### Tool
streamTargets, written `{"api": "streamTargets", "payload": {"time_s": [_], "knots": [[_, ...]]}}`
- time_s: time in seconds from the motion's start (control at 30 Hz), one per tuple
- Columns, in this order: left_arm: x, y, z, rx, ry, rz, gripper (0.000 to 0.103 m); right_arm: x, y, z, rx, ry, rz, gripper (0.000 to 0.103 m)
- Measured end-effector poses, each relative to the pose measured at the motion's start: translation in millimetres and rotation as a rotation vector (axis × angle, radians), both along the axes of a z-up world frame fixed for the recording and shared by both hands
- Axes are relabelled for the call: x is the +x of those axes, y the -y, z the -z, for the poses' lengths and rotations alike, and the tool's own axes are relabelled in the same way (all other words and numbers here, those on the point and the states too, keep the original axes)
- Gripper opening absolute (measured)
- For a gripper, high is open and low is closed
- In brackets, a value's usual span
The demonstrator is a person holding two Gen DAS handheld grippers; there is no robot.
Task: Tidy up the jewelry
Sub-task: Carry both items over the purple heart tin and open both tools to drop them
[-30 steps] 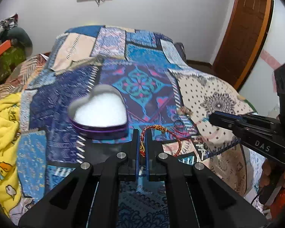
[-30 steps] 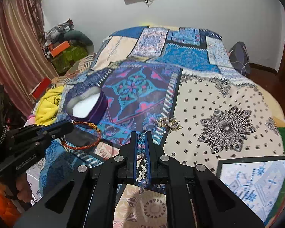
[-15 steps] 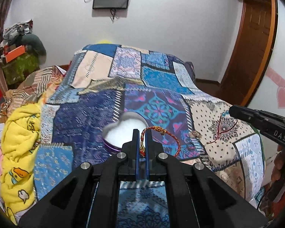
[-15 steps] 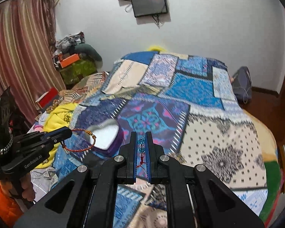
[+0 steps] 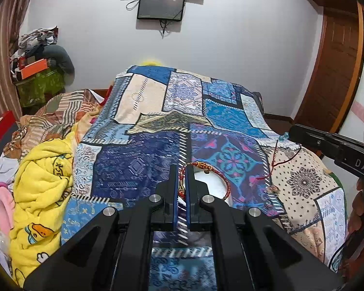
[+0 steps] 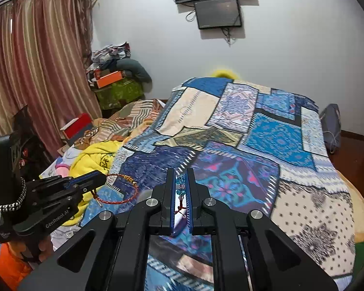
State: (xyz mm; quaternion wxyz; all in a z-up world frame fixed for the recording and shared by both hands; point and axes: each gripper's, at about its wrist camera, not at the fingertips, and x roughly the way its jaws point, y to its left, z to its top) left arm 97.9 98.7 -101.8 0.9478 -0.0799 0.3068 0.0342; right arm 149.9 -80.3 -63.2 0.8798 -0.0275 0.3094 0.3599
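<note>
Both tongs have risen: the left gripper [image 5: 181, 169] still clamps the red bracelet [image 5: 227, 181], the right gripper [image 6: 181, 173] now pinches a blue-beaded red cord [image 6: 181, 189]; the heart box [image 5: 211, 184] sits behind the left fingertips.

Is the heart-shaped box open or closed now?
Open, as far as visible: the heart-shaped box shows its white inside with no lid on it. The left gripper and its red bracelet hide part.
</note>
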Motion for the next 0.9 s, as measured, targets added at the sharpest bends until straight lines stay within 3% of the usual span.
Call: {"api": "streamTargets", "payload": {"time_s": [0.37, 0.8, 0.9], "knots": [[20, -19, 21, -0.025, -0.032, -0.010, 0.003, 22, -43, 39, -0.039, -0.113, -0.063, 0.007], [49, -15, 54, -0.057, -0.101, 0.003, 0.003, 37, -52, 74, -0.076, -0.217, -0.067, 0.007], [53, -12, 56, -0.058, -0.108, 0.011, 0.003, 38, -49, 75, -0.083, -0.231, -0.066, 0.015]]}}
